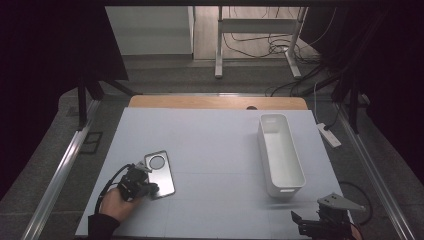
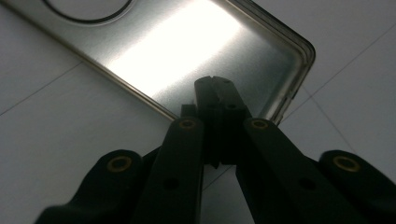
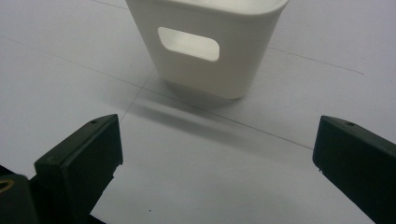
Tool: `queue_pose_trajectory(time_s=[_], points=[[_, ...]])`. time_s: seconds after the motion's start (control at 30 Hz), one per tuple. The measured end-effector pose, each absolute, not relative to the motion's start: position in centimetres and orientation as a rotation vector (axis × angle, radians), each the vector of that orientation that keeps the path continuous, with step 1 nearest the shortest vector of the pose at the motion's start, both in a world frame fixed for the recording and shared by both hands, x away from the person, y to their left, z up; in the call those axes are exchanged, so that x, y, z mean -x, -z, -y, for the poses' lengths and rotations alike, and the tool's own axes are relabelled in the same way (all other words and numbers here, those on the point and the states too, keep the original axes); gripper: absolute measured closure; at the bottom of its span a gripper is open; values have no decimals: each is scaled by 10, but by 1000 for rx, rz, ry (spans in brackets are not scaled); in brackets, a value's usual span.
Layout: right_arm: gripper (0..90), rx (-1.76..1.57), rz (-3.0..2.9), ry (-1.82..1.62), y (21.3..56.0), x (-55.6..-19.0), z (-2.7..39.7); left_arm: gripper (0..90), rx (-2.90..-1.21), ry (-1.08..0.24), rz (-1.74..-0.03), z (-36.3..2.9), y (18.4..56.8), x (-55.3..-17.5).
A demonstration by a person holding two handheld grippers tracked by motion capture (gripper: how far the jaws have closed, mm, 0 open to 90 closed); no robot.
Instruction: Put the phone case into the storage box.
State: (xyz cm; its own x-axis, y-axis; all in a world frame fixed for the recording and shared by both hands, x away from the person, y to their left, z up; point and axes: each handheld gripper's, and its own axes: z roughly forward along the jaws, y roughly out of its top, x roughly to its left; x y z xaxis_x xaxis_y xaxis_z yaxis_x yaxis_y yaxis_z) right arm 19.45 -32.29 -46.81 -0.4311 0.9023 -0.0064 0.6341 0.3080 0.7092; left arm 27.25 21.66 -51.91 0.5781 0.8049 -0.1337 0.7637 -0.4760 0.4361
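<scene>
High view, left gripper (image 1: 150, 189): held in the person's left hand (image 1: 116, 202) at the near left of the tabletop (image 1: 215, 145); its tip sits on the near end of a metal tray (image 1: 160, 173).
High view, tray: flat on the tabletop, reaching away from the jaws, with a round ring mark at its far end; nothing lies in it.
High view, right gripper (image 1: 320, 222): at the near right edge, just short of a white bin (image 1: 280, 152).
High view, bin: long and narrow, running away from the right jaws; its inside looks bare.
Left gripper view, jaws: pressed together, clamped on the tray's (image 2: 187, 51) near rim; the tips lie over the shiny floor of the tray.
Left gripper view, tray: spreads ahead of the jaws, a rounded corner to their right.
Right gripper view, jaws: wide apart, nothing between them.
Right gripper view, bin (image 3: 205, 51): straight ahead of the jaws and apart from them, its end wall with a handle slot facing them.
</scene>
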Motion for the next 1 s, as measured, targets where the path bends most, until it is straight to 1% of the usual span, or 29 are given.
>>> queue_pose_trajectory(time_s=[0.5, 0.7, 0.93, 1.0], points=[[17, -1368, -2176, -899, 468, -194, 323, 889, -2272, -220, -1418, -263, 522, -276], [18, -1366, -2176, -896, 468, -194, 323, 889, -2291, -229, -1398, -260, 521, -275], [18, -1368, -2172, -901, 468, -194, 324, 887, -2247, -262, -1337, -252, 506, -264], [18, -1370, -2172, -900, 468, -193, 324, 809, -2241, -277, -1333, -251, 502, -262]])
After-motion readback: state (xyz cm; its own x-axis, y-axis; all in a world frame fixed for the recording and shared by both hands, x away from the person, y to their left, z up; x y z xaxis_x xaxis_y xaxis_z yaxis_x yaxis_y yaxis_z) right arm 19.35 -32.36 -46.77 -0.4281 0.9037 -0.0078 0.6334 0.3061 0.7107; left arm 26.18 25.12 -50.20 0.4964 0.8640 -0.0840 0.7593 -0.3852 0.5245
